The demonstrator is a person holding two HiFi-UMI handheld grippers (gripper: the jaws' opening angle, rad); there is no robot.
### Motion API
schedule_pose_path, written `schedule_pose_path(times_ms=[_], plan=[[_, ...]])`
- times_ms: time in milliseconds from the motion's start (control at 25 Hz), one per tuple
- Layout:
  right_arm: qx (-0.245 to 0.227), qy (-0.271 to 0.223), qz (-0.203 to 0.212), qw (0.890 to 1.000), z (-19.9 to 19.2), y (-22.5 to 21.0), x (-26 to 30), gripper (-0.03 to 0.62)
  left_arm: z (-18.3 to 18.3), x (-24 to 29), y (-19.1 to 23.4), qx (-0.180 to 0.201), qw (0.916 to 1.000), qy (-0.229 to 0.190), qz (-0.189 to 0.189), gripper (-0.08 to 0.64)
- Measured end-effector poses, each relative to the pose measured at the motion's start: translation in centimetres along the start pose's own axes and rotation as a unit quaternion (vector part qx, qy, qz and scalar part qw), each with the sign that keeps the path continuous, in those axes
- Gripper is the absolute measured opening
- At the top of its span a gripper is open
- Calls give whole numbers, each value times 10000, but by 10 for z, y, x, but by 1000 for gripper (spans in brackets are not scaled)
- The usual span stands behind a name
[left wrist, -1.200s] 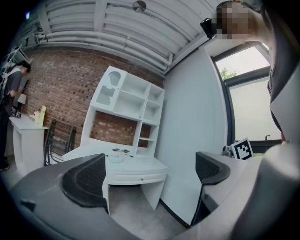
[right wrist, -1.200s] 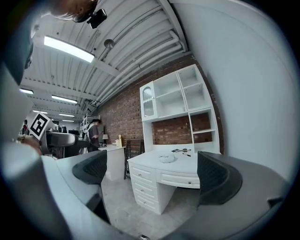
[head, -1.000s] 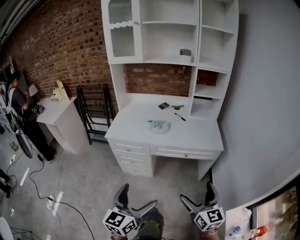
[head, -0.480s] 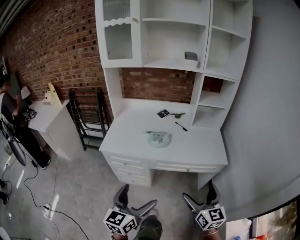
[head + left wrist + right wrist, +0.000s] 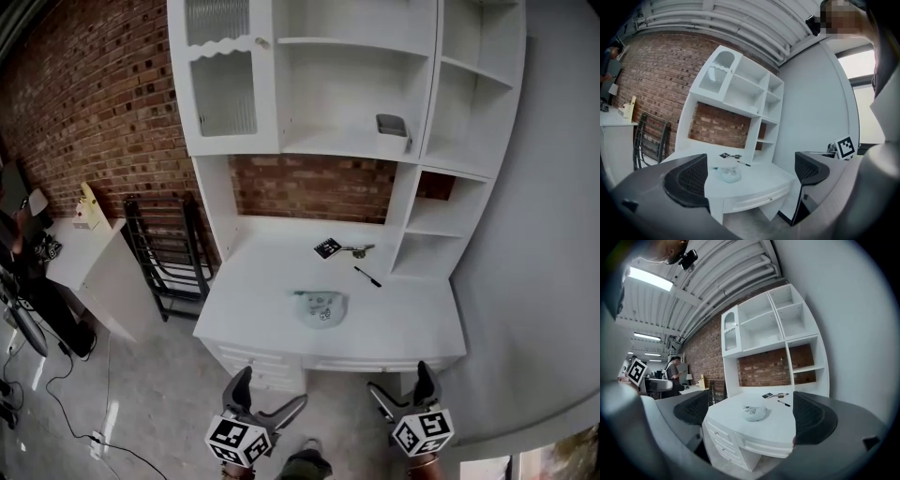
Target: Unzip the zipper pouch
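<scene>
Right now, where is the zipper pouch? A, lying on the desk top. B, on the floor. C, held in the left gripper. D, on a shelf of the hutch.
A: the zipper pouch lies flat on the white desk, nearer the front edge than the pen.

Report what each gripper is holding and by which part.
Nothing is held. The left gripper and right gripper are both open and empty, short of the desk; the zipper pouch lies on it, untouched.
</scene>
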State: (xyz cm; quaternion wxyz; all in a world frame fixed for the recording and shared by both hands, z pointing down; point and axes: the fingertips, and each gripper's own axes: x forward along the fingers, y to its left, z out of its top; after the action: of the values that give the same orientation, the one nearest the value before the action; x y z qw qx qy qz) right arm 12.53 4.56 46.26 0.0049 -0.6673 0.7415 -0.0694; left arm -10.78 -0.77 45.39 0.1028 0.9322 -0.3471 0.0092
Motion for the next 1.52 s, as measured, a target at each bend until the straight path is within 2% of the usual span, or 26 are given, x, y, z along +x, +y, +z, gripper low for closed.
schedule_pose_path(times_ms=[280, 480, 760, 1160, 1360, 1520], plan=[[102, 29, -114, 9999, 7, -16, 57, 560, 15, 39, 36, 53, 10000, -18, -63, 568], [152, 97, -113, 9998, 5, -25, 77, 560, 12, 51, 43, 105, 9999, 86, -95, 568], [914, 216, -53, 9956, 4, -53, 98, 555, 2, 61, 52, -93, 9996, 226, 118, 568], [661, 680, 280, 9951, -4, -95, 164, 552, 2, 115, 70, -109, 9984, 49, 559, 567], [913, 883, 414, 9910, -18, -116, 195, 551, -24, 146, 75, 66, 9974, 335, 634, 566], [895, 1210, 624, 9866, -44, -117, 221, 548, -33, 167, 75, -189, 9980, 198, 574, 563]])
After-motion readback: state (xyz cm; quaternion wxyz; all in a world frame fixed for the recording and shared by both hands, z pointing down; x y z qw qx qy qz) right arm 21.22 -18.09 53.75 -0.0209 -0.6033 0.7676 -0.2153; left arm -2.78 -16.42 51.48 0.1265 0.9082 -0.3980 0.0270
